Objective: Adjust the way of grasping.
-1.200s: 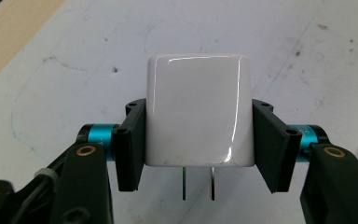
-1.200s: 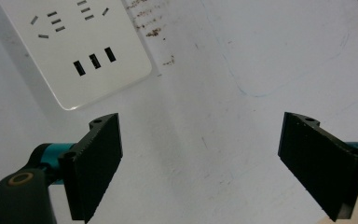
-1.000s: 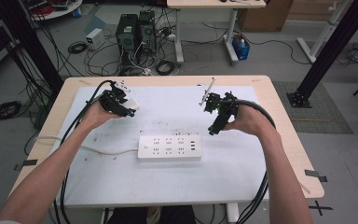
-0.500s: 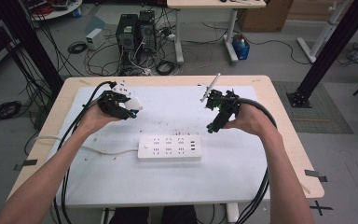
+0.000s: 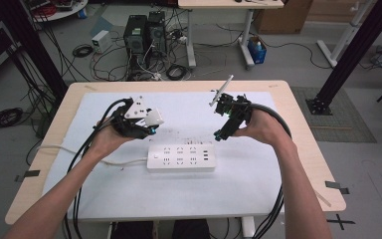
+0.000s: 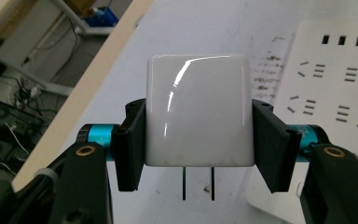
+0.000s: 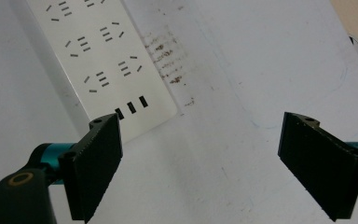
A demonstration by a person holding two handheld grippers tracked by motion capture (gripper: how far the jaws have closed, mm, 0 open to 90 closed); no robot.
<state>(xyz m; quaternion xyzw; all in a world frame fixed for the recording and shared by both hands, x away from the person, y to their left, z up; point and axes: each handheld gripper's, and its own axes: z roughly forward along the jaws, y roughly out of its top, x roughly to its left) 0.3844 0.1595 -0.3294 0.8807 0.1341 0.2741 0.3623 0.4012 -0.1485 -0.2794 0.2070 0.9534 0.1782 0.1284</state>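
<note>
My left gripper [image 6: 198,140] is shut on a white square plug adapter [image 6: 199,109], whose two metal prongs [image 6: 198,183] point down toward the white mat. In the high view that adapter [image 5: 154,118] hangs above the mat, just up and left of the white power strip [image 5: 181,158]. The left gripper [image 5: 144,125] grips it by its sides. My right gripper [image 7: 205,163] stands open with nothing between its jaws, hovering over the mat near the strip's end [image 7: 135,109]. The right gripper [image 5: 222,134] sits above the strip's right end.
A white mat [image 5: 189,199] covers the wooden table [image 5: 303,129]. The strip's cord [image 5: 79,152] runs off to the left. Brown smudges [image 7: 168,60] mark the mat beside the strip. Cables trail from both grippers over the near table edge. Computers and cables lie on the floor beyond.
My left gripper has carried the adapter to the right and a little up, closer to the power strip. The right gripper has stayed in place.
</note>
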